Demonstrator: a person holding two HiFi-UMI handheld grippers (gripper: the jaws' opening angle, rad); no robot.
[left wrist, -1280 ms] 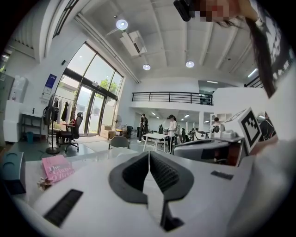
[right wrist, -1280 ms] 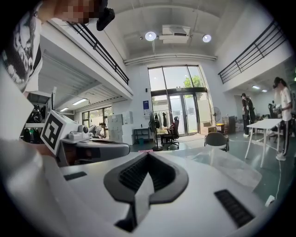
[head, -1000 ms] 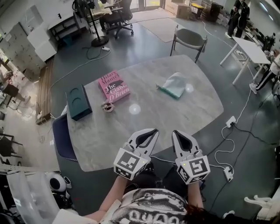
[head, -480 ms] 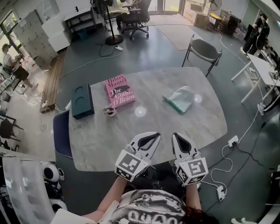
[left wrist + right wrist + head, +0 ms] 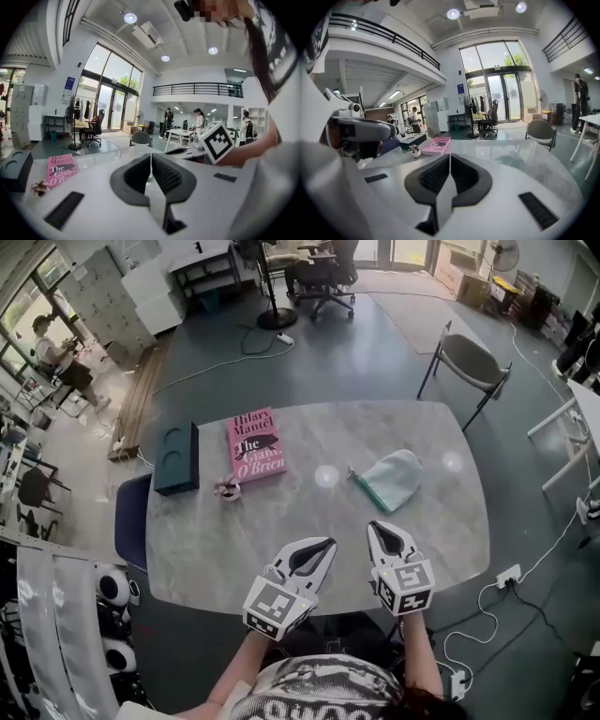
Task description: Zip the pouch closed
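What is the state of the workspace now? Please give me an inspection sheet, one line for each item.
Surface: glossy marble table.
Job's things: pouch lies flat, right of centre, untouched; state of its zip cannot be told.
Clutter: pink book, dark box, small object near the book's corner.
Grippers: left gripper shut, empty; right gripper jaws nearly together, starting to open, empty; both over the near edge, apart from the pouch.
Cables: power strip and white cable on the floor at right.
Surroundings: grey chair beyond the table, blue chair at left, person far left.
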